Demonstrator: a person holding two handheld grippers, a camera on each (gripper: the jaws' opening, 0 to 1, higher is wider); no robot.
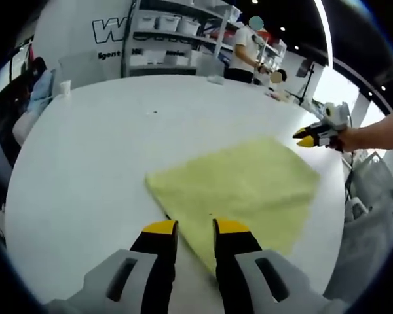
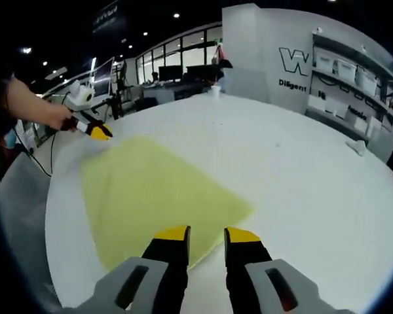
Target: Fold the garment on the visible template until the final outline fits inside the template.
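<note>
A pale yellow garment (image 1: 239,186) lies flat as a rough rectangle on the round white table (image 1: 105,150). My left gripper (image 1: 195,227) stands open at its near corner, jaws apart just above the cloth's edge with nothing between them. My right gripper (image 1: 309,137), held by a hand, hovers at the cloth's far right corner. In the right gripper view the same garment (image 2: 150,190) spreads ahead and to the left. The right gripper (image 2: 207,232) is open over its near edge, and the left gripper (image 2: 98,133) sits at the far left corner.
Shelves with white boxes (image 1: 167,39) and a standing person (image 1: 242,55) are beyond the table. A small cup (image 1: 65,88) stands near the far left rim. The table edge (image 1: 334,216) runs close along the cloth's right side. A small white object (image 2: 355,147) lies at far right.
</note>
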